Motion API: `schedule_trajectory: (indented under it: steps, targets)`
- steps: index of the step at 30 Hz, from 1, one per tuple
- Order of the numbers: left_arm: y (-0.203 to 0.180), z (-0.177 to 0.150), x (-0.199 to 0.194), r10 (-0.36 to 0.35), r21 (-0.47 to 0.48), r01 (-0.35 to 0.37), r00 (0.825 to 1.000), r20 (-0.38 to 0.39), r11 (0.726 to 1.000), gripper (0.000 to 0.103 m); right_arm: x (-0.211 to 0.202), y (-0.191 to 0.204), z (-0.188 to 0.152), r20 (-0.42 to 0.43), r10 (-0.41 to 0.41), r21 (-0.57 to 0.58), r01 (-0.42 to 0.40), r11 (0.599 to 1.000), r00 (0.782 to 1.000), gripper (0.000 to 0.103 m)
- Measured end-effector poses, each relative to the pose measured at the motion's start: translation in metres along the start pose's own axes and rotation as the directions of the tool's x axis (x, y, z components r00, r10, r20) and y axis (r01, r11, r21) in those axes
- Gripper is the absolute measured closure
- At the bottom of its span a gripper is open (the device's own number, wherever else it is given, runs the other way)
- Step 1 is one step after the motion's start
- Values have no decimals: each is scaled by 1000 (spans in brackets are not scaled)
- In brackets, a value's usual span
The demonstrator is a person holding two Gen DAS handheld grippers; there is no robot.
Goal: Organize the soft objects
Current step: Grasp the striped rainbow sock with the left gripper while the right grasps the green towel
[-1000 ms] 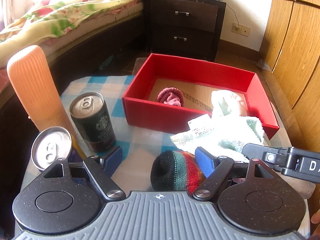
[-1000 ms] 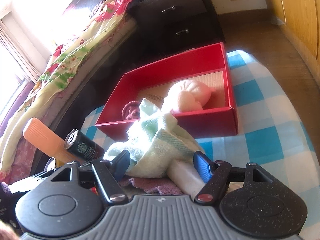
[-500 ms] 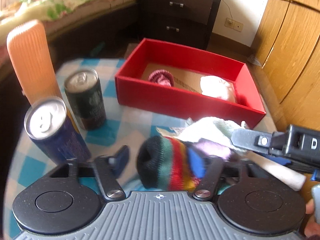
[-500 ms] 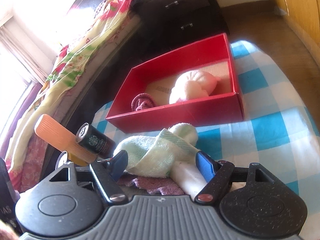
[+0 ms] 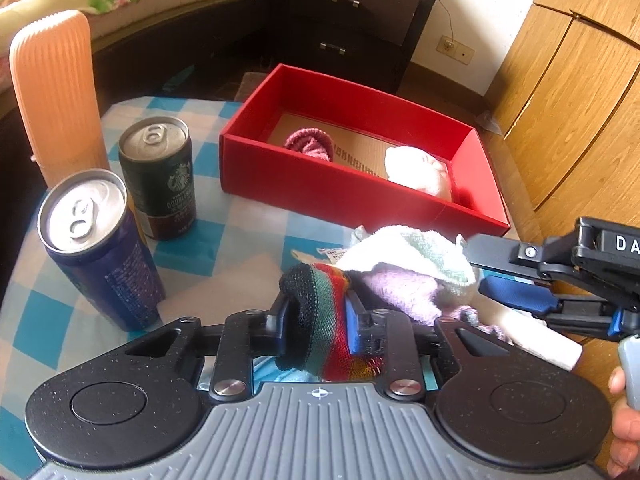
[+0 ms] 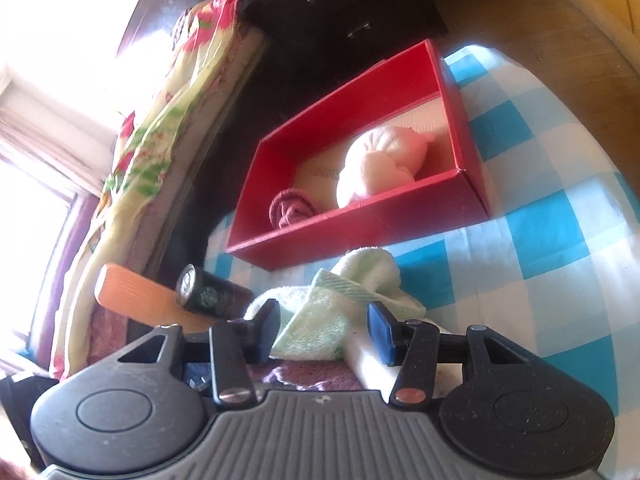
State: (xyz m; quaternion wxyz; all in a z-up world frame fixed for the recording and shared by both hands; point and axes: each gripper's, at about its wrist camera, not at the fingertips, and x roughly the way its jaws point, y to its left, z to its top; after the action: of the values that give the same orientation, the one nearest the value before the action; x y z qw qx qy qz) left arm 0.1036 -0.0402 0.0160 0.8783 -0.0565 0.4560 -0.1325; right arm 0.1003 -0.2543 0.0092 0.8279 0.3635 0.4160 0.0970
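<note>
A striped knitted roll (image 5: 320,292) sits between the pads of my left gripper (image 5: 316,316), whose jaws are closing and press on its sides. Right beside it lies a pale green towel (image 5: 408,256) over a lilac cloth (image 5: 400,288). My right gripper (image 5: 476,264) comes in from the right. In the right wrist view its jaws are closing, and the right gripper (image 6: 324,320) squeezes the towel (image 6: 360,272) between both pads. Behind stands a red box (image 5: 340,192) holding a maroon roll (image 5: 308,146) and a white roll (image 5: 420,172).
Two cans (image 5: 100,248) (image 5: 160,176) and an orange ribbed bottle (image 5: 56,92) stand at the left on the blue checked tablecloth (image 5: 200,248). A white cylinder (image 5: 532,340) lies under the right gripper. A dark nightstand (image 5: 348,20), a bed and wooden cupboard doors (image 5: 568,100) surround the table.
My left jaws have closed in from wide apart onto the striped roll. My right jaws have narrowed around the towel, which has sunk from the box's edge to the table.
</note>
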Motion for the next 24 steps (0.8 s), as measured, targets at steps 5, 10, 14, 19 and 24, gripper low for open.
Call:
schedule_trajectory:
  steps: [5,10,14,19,24]
  targets:
    - [4,-1,-1,-22,-7,22,1000,-6,1000,80,8,14,1,-10,1,-30,-1,1000,1000,49]
    - [4,-4,-1,-21,8,21,1000,-14,1000,80,30,35,0,-9,-120,-174,117,978,993,44]
    - [6,-5,-1,-19,12,20,1000,-20,1000,79,45,34,-1,-54,-104,-181,92,979,993,83]
    - [11,-4,-1,-35,-8,35,999,-26,999,79,38,35,4,-52,-40,-158,32,987,998,103]
    - [15,-3,-2,-56,-46,55,998,-33,997,79,29,32,7,-42,39,-95,-43,995,998,103]
